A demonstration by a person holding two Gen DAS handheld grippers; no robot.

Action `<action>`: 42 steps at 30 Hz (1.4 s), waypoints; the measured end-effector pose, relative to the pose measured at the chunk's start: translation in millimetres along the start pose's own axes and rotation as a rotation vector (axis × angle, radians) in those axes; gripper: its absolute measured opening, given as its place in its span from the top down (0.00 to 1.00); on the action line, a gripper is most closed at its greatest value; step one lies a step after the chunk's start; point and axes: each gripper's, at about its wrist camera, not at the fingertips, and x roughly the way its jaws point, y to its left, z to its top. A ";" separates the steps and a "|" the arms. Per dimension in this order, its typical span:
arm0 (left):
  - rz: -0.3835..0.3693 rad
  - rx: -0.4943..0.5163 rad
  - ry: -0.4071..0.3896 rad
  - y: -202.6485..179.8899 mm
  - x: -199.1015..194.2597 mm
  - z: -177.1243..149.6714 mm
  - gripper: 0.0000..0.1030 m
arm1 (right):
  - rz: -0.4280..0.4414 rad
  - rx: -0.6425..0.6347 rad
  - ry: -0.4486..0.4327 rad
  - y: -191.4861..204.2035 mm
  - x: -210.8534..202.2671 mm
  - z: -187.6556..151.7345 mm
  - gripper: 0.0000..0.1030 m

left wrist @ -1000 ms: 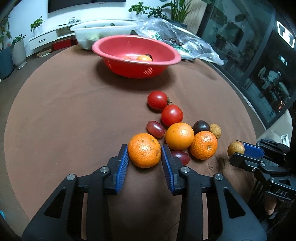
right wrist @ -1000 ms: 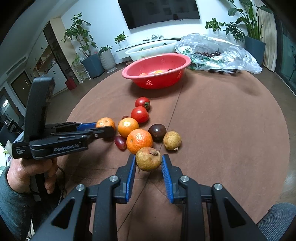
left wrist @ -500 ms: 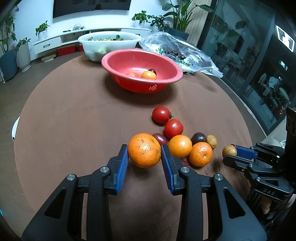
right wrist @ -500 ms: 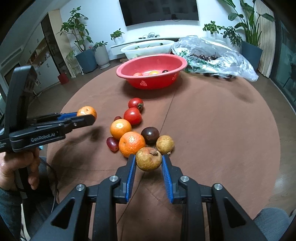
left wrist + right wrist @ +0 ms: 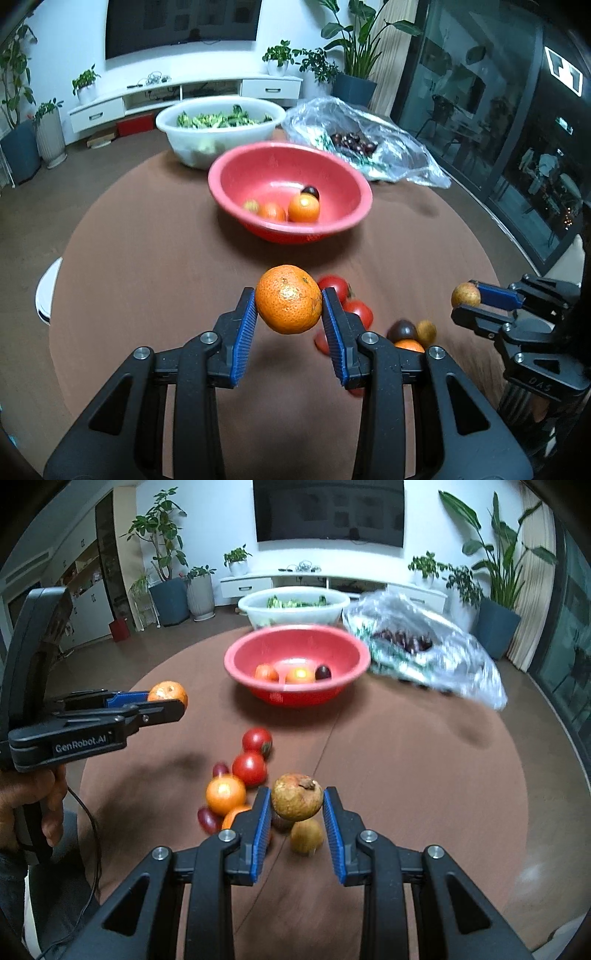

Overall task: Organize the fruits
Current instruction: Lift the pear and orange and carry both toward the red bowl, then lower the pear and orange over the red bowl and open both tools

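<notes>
My left gripper [image 5: 289, 314] is shut on an orange mandarin [image 5: 289, 309] and holds it in the air above the brown table; it shows too in the right wrist view [image 5: 168, 693]. My right gripper [image 5: 296, 805] is shut on a brownish round fruit [image 5: 296, 796], also lifted; it shows in the left wrist view [image 5: 465, 294]. A red bowl [image 5: 236, 653] at the far middle holds several fruits. Loose tomatoes [image 5: 250, 768], an orange [image 5: 225, 794], grapes [image 5: 207, 819] and other small fruits lie on the table [image 5: 406, 775] below the grippers.
A white bowl of greens [image 5: 177, 133] stands behind the red bowl. A clear plastic bag with dark fruit [image 5: 354, 142] lies at the back right. A white object [image 5: 46, 295] sits at the table's left edge.
Both grippers have risen from the table with their fruits and moved forward towards the red bowl. The loose fruit pile now lies lower in both views.
</notes>
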 end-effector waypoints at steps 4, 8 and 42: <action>0.024 0.026 -0.021 5.6 4.6 23.5 0.68 | -0.012 -0.031 -0.029 -2.2 1.5 27.3 0.70; 0.043 0.041 -0.050 13.8 13.5 55.3 0.68 | 0.009 -0.009 -0.068 -18.4 8.2 69.5 0.70; 0.101 0.146 0.055 16.0 142.2 93.9 0.65 | -0.085 -0.088 0.071 -12.3 141.4 133.8 0.70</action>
